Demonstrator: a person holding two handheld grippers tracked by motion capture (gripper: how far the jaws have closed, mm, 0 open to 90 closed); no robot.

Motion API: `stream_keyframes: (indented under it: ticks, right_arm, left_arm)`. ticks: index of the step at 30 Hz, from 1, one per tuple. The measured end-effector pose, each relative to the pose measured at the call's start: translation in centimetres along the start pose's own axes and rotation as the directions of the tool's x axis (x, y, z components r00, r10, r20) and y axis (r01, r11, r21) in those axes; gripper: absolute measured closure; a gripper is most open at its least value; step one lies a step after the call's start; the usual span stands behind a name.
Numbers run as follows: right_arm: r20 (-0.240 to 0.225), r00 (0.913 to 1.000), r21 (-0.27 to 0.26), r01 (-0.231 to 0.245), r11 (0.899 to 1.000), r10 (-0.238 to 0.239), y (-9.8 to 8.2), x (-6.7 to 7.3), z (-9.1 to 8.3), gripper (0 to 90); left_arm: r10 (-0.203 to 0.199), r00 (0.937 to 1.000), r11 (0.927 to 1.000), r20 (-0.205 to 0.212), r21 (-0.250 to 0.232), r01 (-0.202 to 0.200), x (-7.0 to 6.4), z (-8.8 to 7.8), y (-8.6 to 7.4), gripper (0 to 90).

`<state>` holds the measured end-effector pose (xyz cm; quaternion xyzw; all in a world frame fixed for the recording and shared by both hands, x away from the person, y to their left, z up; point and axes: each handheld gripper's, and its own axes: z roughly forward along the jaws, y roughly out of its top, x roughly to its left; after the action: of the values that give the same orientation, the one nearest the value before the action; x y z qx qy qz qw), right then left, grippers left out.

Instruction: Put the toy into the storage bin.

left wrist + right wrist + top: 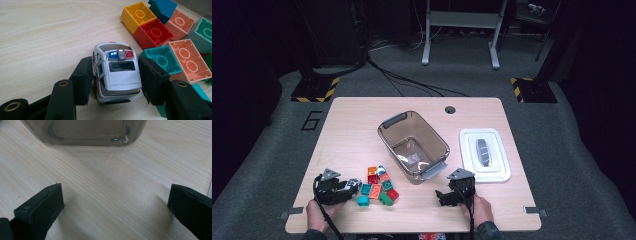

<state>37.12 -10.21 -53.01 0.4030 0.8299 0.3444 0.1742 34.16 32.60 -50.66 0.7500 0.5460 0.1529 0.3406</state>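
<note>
White die-cast toy police car [117, 72] sits between our left gripper [113, 80] jaws, barely clamped, while our right gripper [115, 212] jaws gape apart.

A recording lab is suggested by a lone wooden desk [362, 120] set on grey carpet [562, 165], ringed by hazard-taped stand bases [314, 90] and trailing cables [412, 82].

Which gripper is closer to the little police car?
The left. The left gripper has the police car between its jaws. The right gripper sits apart, past the blocks, near the bin.
</note>
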Motion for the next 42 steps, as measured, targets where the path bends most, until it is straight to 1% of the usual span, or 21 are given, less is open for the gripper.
stream_keyframes:
  ticks: [1,2,3,5,6,7,8,10,11,12,13,17,22,27,32,33,35,37,39,40,42]
  right_arm:
    - [0.0,1.0,0.0,-0.002,1.0,0.002,0.0,0.0,0.0,0.0]
    - [-0.003,1.0,0.0,0.0,1.0,0.0,0.0,0.0,0.0,0.0]
    - [-0.003,1.0,0.0,-0.001,1.0,0.001,0.0,0.0,0.0,0.0]
    - [-0.003,1.0,0.0,-0.001,1.0,0.001,0.0,0.0,0.0,0.0]
    - [-0.003,1.0,-0.001,-0.001,1.0,0.001,0.0,0.0,0.0,0.0]
    - [-0.003,1.0,0.0,-0.001,1.0,0.001,0.0,0.0,0.0,0.0]
    - [-0.004,1.0,0.0,0.0,1.0,0.0,0.0,0.0,0.0,0.0]
    - [-0.003,1.0,-0.001,-0.001,1.0,0.001,0.0,0.0,0.0,0.0]
    - [-0.003,1.0,0.0,0.0,1.0,0.0,0.0,0.0,0.0,0.0]
    - [-0.004,1.0,-0.001,-0.001,1.0,0.001,0.0,0.0,0.0,0.0]
    - [-0.004,1.0,-0.001,0.0,1.0,0.0,0.0,0.0,0.0,0.0]
    - [-0.004,1.0,-0.001,-0.001,1.0,0.001,0.0,0.0,0.0,0.0]
    - [-0.004,1.0,0.0,0.0,1.0,0.0,0.0,0.0,0.0,0.0]
    - [-0.006,0.9999,0.002,-0.01,1.0,0.01,0.0,0.1,0.0,0.0]
    - [-0.006,1.0,0.0,-0.006,1.0,0.006,0.0,0.1,0.0,0.0]
    - [-0.005,0.9999,0.004,-0.015,1.0,0.015,0.0,0.1,0.0,0.0]
    - [-0.006,0.9999,0.002,-0.009,1.0,0.009,0.0,0.1,0.0,0.0]
    - [-0.006,0.9999,0.003,-0.012,1.0,0.012,0.0,0.1,0.0,0.0]
    - [-0.007,1.0,0.0,-0.005,1.0,0.005,0.0,0.1,0.0,0.0]
    - [-0.006,0.9998,0.005,-0.019,1.0,0.019,0.0,0.2,0.0,0.0]
    - [-0.006,0.9998,0.005,-0.019,1.0,0.019,0.0,0.2,0.0,0.0]
  left_arm:
    - [-0.008,0.9999,1.0,-0.007,-0.001,0.008,0.0,0.0,-0.1,42.7]
    - [-0.015,0.9997,0.9997,-0.017,-0.02,0.015,0.0,0.1,-0.2,39.8]
    - [-0.023,0.9996,0.9995,-0.015,-0.023,0.022,0.0,0.1,-0.3,39.4]
    - [-0.018,0.9997,0.9996,-0.015,-0.023,0.018,0.0,0.1,-0.3,38.5]
    - [-0.014,0.9997,0.9998,-0.018,-0.013,0.014,-0.2,0.3,-0.4,35.5]
    - [0.003,0.9999,1.0,-0.013,0.0,-0.003,-0.4,0.6,-0.6,34.4]
    - [0.009,0.9999,0.9999,-0.012,0.007,-0.009,-0.5,0.7,-0.7,34.6]
    - [0.03,0.9989,0.9995,-0.035,0.001,-0.03,-0.9,0.8,-0.8,36.9]
    - [0.014,0.9991,0.9998,-0.039,-0.014,-0.015,-0.9,0.8,-0.9,42.6]
    - [0.016,0.999,0.9997,-0.042,-0.019,-0.017,-0.8,0.8,-0.9,45.5]
    - [0.013,0.9992,0.9996,-0.039,-0.026,-0.014,-0.7,0.8,-1.0,46.4]
    - [0.035,0.9983,0.9991,-0.047,-0.021,-0.037,-0.8,0.7,-1.1,47.5]
    - [0.027,0.9988,0.9987,-0.04,-0.041,-0.029,-0.6,0.5,-1.2,47.7]
    - [0.031,0.999,0.9974,-0.032,-0.064,-0.033,-0.6,-0.3,-0.5,47.8]
    - [0.034,0.9991,0.9956,-0.023,-0.086,-0.036,-0.5,-1.2,0.8,47.9]
    - [0.033,0.9993,0.9956,-0.018,-0.087,-0.034,-0.5,-1.3,1.1,47.9]
    - [0.033,0.9993,0.9957,-0.02,-0.086,-0.034,-0.5,-1.6,1.7,47.9]
    - [0.051,0.9986,0.9957,-0.017,-0.077,-0.052,-0.5,-1.8,2.3,47.9]
    - [0.062,0.9979,0.9941,-0.018,-0.088,-0.063,-0.5,-2.2,2.8,47.9]
    - [0.062,0.9979,0.9941,-0.018,-0.088,-0.064,-0.5,-2.3,2.9,47.9]
    - [0.062,0.9979,0.9938,-0.018,-0.092,-0.063,-0.3,-2.3,3.3,47.9]
